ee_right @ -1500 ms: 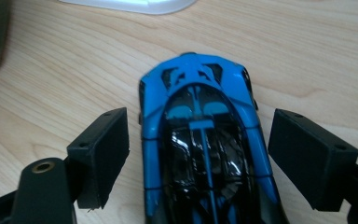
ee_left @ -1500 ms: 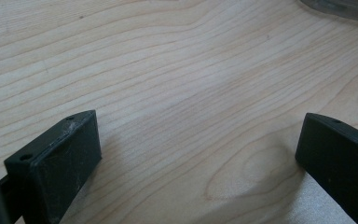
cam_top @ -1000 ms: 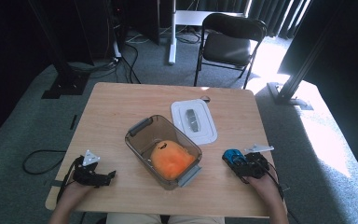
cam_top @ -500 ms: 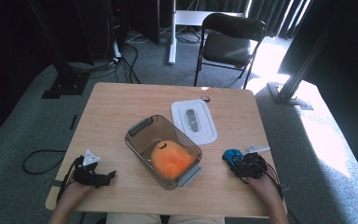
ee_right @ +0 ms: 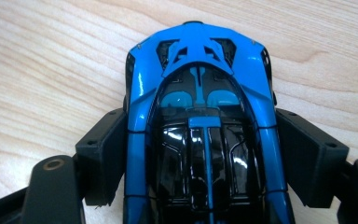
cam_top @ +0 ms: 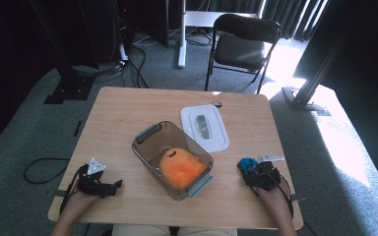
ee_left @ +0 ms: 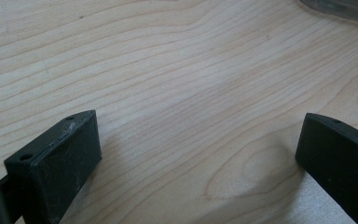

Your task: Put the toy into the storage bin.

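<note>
A blue and black toy car (ee_right: 200, 116) stands on the wooden table (cam_top: 128, 113) near its front right edge, also seen from above as the car (cam_top: 247, 164). My right gripper (ee_right: 200, 154) reaches around it from behind. Its jaws have just been closing, and both pads (ee_right: 107, 149) now lie against the car's sides. From above, the right gripper (cam_top: 251, 170) sits in a hand at the table's front right. My left gripper (cam_top: 115, 186) rests at the front left, and in its own view the left gripper (ee_left: 191, 154) stands open over bare wood.
A clear grey bin (cam_top: 147, 135) sits mid-table, holding an orange plush toy (cam_top: 179, 167). Behind it lies a white lid (cam_top: 216, 140) with a small grey object (cam_top: 203, 124) on top. A black folding chair (cam_top: 243, 44) stands beyond the table's far edge.
</note>
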Demonstrator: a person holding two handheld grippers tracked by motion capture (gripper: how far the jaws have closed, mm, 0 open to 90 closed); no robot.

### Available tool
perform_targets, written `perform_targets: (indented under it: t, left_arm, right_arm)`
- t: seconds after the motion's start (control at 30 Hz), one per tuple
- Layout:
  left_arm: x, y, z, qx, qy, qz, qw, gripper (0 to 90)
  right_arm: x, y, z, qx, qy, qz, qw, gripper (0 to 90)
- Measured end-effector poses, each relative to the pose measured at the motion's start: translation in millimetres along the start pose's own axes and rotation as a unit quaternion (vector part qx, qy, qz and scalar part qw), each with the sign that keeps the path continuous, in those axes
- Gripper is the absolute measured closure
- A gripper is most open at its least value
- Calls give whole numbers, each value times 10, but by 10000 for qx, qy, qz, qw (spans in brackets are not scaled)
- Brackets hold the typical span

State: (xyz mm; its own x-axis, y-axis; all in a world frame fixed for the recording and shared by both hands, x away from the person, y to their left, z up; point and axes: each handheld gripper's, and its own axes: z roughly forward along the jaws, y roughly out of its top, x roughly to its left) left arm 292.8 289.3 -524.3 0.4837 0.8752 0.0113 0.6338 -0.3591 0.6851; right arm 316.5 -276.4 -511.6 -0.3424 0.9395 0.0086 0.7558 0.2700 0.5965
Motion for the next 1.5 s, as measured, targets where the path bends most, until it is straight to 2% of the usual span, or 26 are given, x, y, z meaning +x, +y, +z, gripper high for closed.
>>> perform_targets:
  t: [0.17, 0.37, 0.47, 0.53, 0.6, 0.73, 0.77, 0.8, 0.87, 0.93, 0.97, 1.03, 1.23, 1.3, 1.37, 1.43, 1.5]
  left_arm:
    - [-2, 0, 1, 2, 10, 5, 10000, 5]
    - [-1, 0, 0, 4, 6, 6, 10000, 5]
    - [-1, 0, 0, 2, 6, 5, 10000, 5]
    - [-1, 0, 0, 2, 5, 5, 10000, 5]
    - [-2, 0, 1, 2, 12, 5, 10000, 5]
    - [-2, 0, 1, 4, 8, 5, 10000, 5]
    - [2, 0, 0, 2, 2, 7, 10000, 5]
    - [3, 1, 0, -1, -3, 5, 10000, 5]
    - [3, 2, 1, 2, 0, 10, 10000, 5]
    - [4, 3, 2, 1, 1, 13, 10000, 5]
    - [3, 4, 4, 3, 4, 16, 10000, 5]
    - [3, 6, 6, 4, 8, 22, 10000, 5]
    - [2, 5, 5, 3, 13, 14, 10000, 5]
    - [3, 5, 5, 2, 8, 11, 10000, 5]
    - [3, 5, 5, 2, 9, 13, 10000, 5]
    - [2, 5, 6, 0, 14, 14, 10000, 5]
    - [3, 5, 5, 0, 10, 10, 10000, 5]
  right_arm:
    - [36, -19, 12, -112, -172, 251, 9995, 212]
    - [31, -46, 13, -210, -162, 215, 9994, 229]
    - [4, -45, 0, -198, 1, -37, 9998, 251]
    - [-49, -65, 6, -299, 225, -294, 9989, 250]
    - [-76, -58, 4, -265, 350, -464, 9980, 250]
    - [-95, -32, 17, -234, 462, -615, 9968, 250]
    - [-114, -14, 31, -243, 619, -815, 9944, 249]
    - [-120, -5, 33, -225, 689, -895, 9933, 250]
    - [-158, 18, 37, -196, 887, -949, 9913, 250]
    - [-158, 32, 42, -192, 1167, -1132, 9865, 250]
    - [-156, 43, 50, -186, 1229, -1161, 9854, 250]
    - [-134, 83, 77, -160, 1154, -1327, 9843, 249]
    - [-124, 105, 128, -294, 1131, -1416, 9830, 248]
    - [-110, 108, 121, -249, 1077, -1377, 9843, 243]
    - [-105, 108, 115, -162, 971, -1292, 9867, 192]
    - [-111, 86, 109, -192, 929, -1201, 9882, 177]
    - [-109, 63, 108, -252, 905, -1193, 9884, 211]
